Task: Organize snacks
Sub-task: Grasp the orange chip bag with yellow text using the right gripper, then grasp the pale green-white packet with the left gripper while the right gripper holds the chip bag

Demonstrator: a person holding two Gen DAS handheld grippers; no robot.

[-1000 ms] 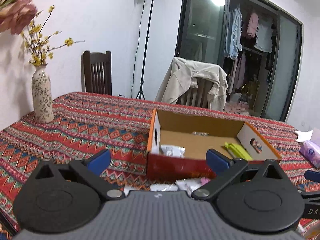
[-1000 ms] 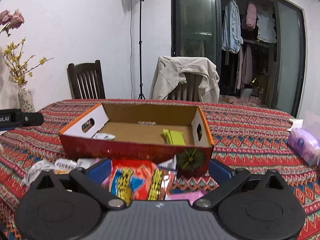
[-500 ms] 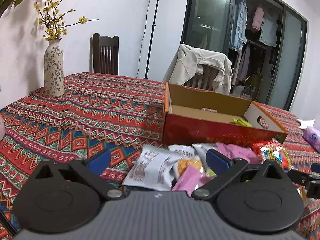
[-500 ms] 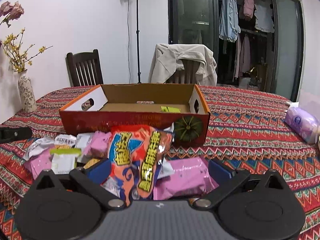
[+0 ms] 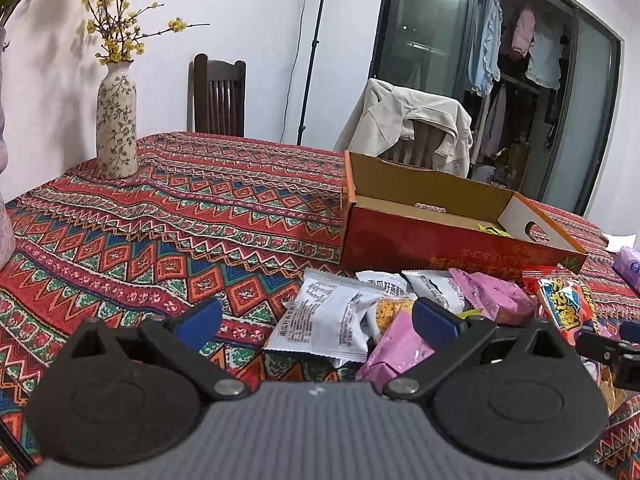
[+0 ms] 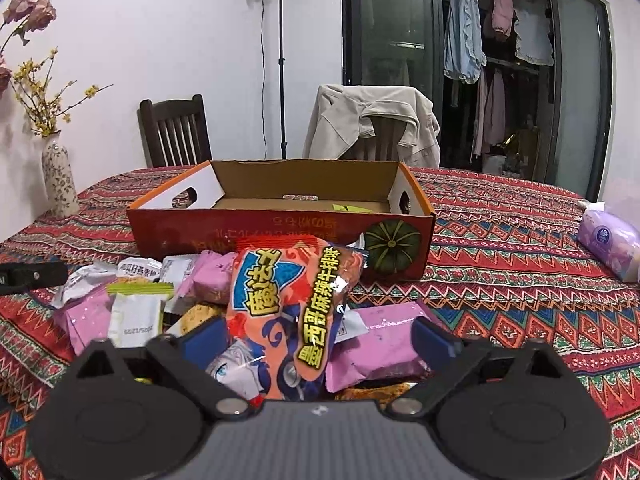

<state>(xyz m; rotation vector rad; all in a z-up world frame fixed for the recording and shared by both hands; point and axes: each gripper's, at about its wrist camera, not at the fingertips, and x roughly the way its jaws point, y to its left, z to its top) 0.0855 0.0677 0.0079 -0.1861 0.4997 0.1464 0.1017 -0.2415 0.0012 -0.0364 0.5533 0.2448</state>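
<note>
Cardboard box nearly empty, only a green packet or so inside. Snack pile sits on tablecloth just before it. Right gripper jaws closing around orange-red snack bag, not yet pinched; left gripper wide apart over white packet. Mostly undone.

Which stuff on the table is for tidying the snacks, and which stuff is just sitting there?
For the job:
- orange snack bag, between the closing jaws of the right hand-held gripper
- pink packets
- white packets
- cardboard box, almost empty
- left hand-held gripper, open

Just sitting there:
- flower vase
- purple tissue pack
- jacket on the chair
- lamp stand
</note>
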